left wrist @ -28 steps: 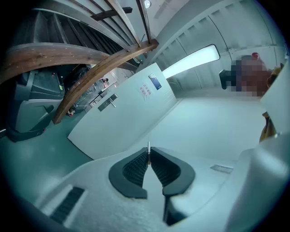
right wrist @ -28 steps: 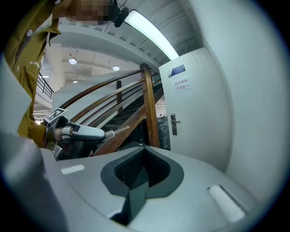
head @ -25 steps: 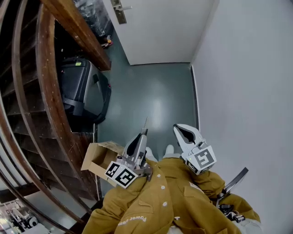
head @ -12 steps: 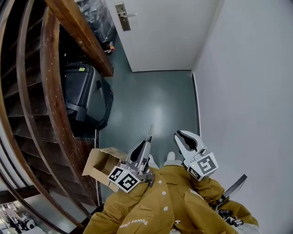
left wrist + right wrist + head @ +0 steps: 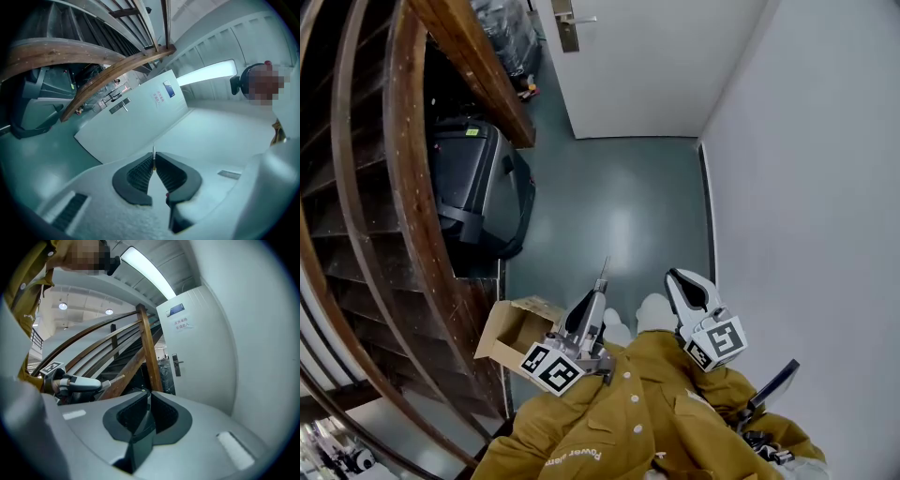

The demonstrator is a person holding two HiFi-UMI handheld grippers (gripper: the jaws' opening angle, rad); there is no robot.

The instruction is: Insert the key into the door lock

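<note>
Grips key (image 5: pixel 601 275) blade-forward in clamped left hand-held gripper (image 5: pixel 153 161), long axis aimed along the floor (image 5: pixel 619 187) toward door lock (image 5: pixel 567 28), well apart, ahead and slightly left; carries right hand-held gripper (image 5: pixel 149 398) pressed closed, empty, alongside.

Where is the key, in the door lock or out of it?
Out. The key sticks from the shut jaws of the left gripper, far from the door lock.

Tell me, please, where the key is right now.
In the head view the key juts from the left gripper's shut jaws, low centre, beside the cardboard box.
</note>
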